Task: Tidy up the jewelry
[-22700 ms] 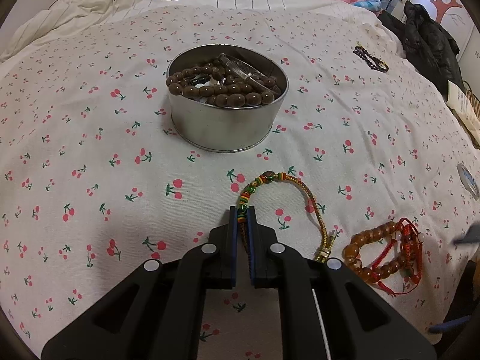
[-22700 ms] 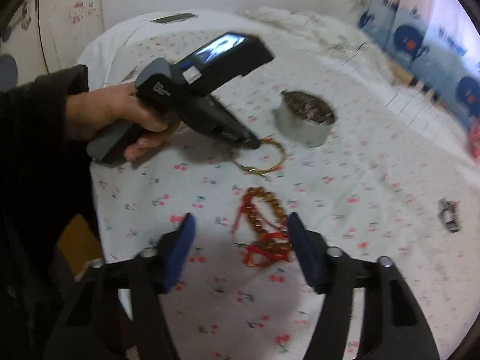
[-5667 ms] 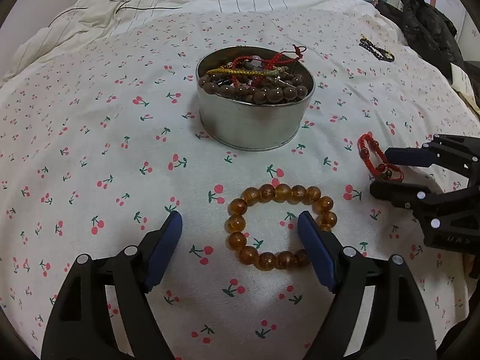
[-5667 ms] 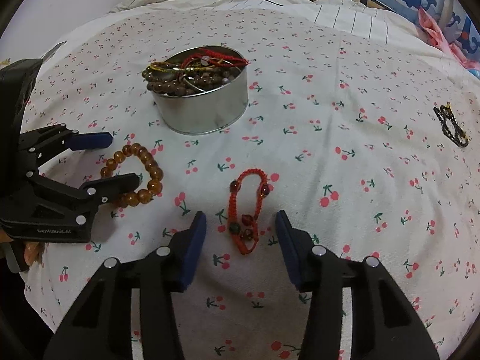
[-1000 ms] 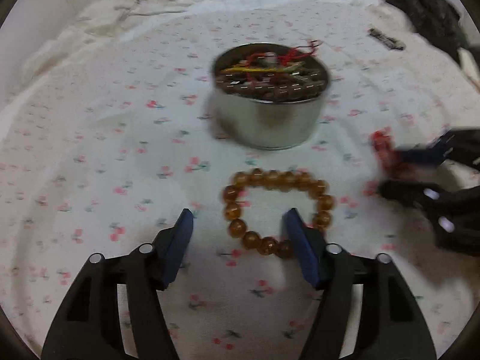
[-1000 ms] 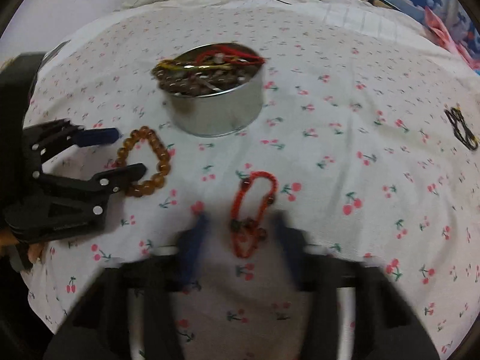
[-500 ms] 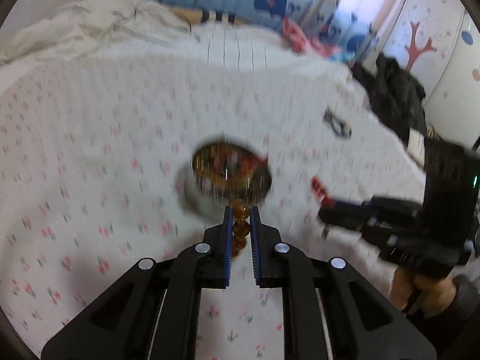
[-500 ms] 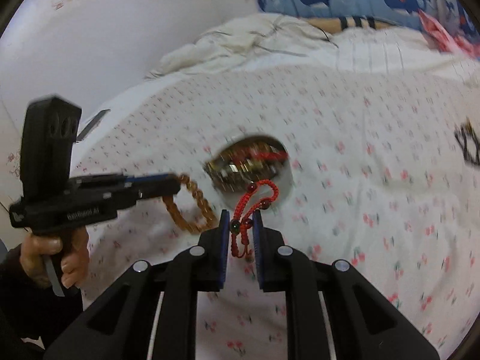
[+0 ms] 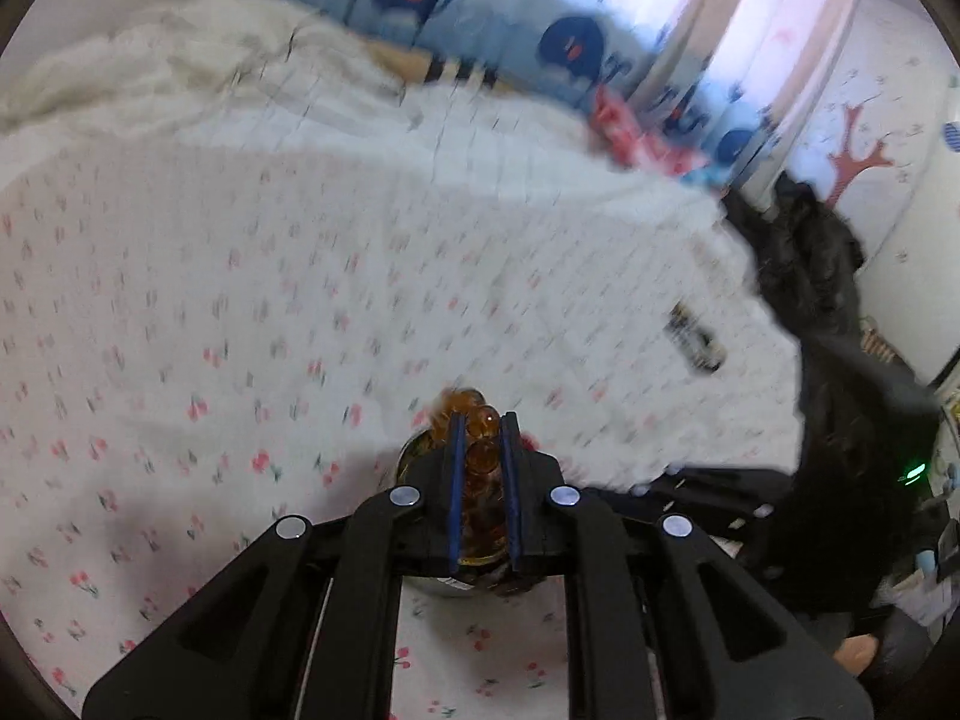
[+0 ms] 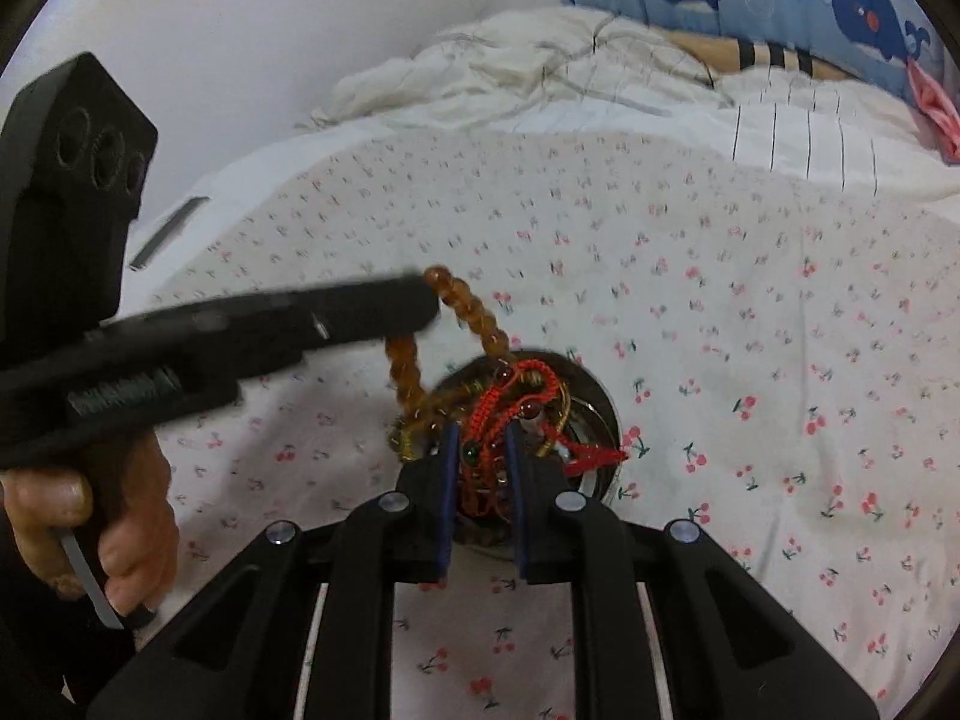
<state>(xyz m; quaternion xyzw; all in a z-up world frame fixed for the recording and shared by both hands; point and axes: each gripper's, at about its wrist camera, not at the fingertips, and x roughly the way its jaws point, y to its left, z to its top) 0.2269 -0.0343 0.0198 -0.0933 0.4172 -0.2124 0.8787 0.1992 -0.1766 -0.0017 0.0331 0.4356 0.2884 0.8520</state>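
Note:
My left gripper [image 9: 480, 420] is shut on the amber bead bracelet [image 9: 482, 450] and holds it above the round metal tin [image 9: 414, 456], which is mostly hidden behind the fingers. In the right wrist view the same bracelet [image 10: 468, 312] hangs from the left gripper [image 10: 429, 300] down into the tin [image 10: 594, 414]. My right gripper [image 10: 483, 435] is shut on the red cord bracelet [image 10: 510, 396], right over the tin, which is full of beads and cords.
The tin stands on a cherry-print sheet [image 10: 750, 330]. A dark bead bracelet [image 9: 696, 339] lies on the sheet at the far right. A rumpled white duvet [image 10: 540, 72] lies behind. Dark clothing [image 9: 810, 264] hangs off the right edge.
Both grippers have moved in over the tin with their bracelets. The amber bracelet now dangles into the tin and the red one sits just above it.

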